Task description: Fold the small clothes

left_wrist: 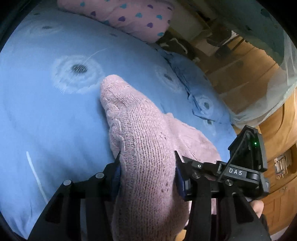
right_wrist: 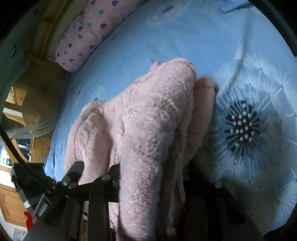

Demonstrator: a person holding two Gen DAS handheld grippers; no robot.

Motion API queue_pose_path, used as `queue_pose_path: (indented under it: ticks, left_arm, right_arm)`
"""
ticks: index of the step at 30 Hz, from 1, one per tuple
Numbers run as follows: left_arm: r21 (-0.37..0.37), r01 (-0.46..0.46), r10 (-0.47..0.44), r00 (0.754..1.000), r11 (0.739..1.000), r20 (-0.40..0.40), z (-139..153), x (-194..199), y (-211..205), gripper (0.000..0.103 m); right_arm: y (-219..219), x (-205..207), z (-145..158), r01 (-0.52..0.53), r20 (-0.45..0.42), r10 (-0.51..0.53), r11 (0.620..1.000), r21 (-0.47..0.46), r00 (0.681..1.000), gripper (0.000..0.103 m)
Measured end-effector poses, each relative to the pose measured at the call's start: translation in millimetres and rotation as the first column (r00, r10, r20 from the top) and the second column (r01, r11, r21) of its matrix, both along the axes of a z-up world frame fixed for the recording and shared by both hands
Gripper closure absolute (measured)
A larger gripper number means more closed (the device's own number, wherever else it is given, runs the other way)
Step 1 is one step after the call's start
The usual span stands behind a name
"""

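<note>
Pinching the pink knit garment (left_wrist: 144,148) — left claw (left_wrist: 147,166) and right claw (right_wrist: 150,178) both — "DAS" label (left_wrist: 235,171) readable.

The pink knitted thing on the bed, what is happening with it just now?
A person is folding a small pink knitted garment over a blue bedspread printed with dandelion heads. Each hand carries a pair of tongs. The left tongs are closed on a bunched part of the knit, which sticks out forward between the fingers. The right tongs grip another bundle of the same garment. The rest of it lies on the bed. A pink pillow with hearts lies at the far edge.
</note>
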State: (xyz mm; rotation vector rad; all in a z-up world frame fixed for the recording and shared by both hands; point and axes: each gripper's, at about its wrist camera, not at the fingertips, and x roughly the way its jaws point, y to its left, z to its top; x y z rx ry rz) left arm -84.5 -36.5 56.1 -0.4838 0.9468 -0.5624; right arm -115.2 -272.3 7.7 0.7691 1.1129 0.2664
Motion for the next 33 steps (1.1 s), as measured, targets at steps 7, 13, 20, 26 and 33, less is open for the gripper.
queue_pose_path:
  ticks: [7, 13, 20, 26, 33]
  left_arm:
    - [0.014, -0.002, 0.001, 0.999, 1.000, 0.051, 31.6, 11.2, 11.0, 0.077]
    - [0.070, -0.003, -0.005, 0.993, 0.998, 0.115, 62.3, 58.6, 6.2, 0.077]
    - [0.070, -0.019, 0.010, 0.992, 0.997, 0.127, 51.0, 157.4, 16.0, 0.077]
    - [0.048, -0.098, 0.101, 0.992, 0.994, -0.071, -23.6, 233.6, 31.3, 0.077]
    - [0.106, -0.077, 0.079, 0.997, 0.991, -0.019, -22.4, 237.6, 29.2, 0.073]
  right_arm:
    - [19.7, 11.7, 52.0, -0.010, 0.144, 0.007, 1.000, 0.017, 0.990, 0.069]
    - [17.0, 67.0, 71.4, -0.020, 0.169, 0.015, 0.999, 0.026, 0.985, 0.069]
    - [19.6, 162.2, 74.0, -0.055, 0.191, 0.058, 0.998, -0.019, 0.980, 0.069]
    - [9.9, 240.3, -1.0, -0.061, 0.012, 0.064, 0.985, -0.162, 0.998, 0.062]
    - [14.3, 248.9, 7.5, -0.120, 0.108, 0.153, 0.956, -0.269, 0.982, 0.061]
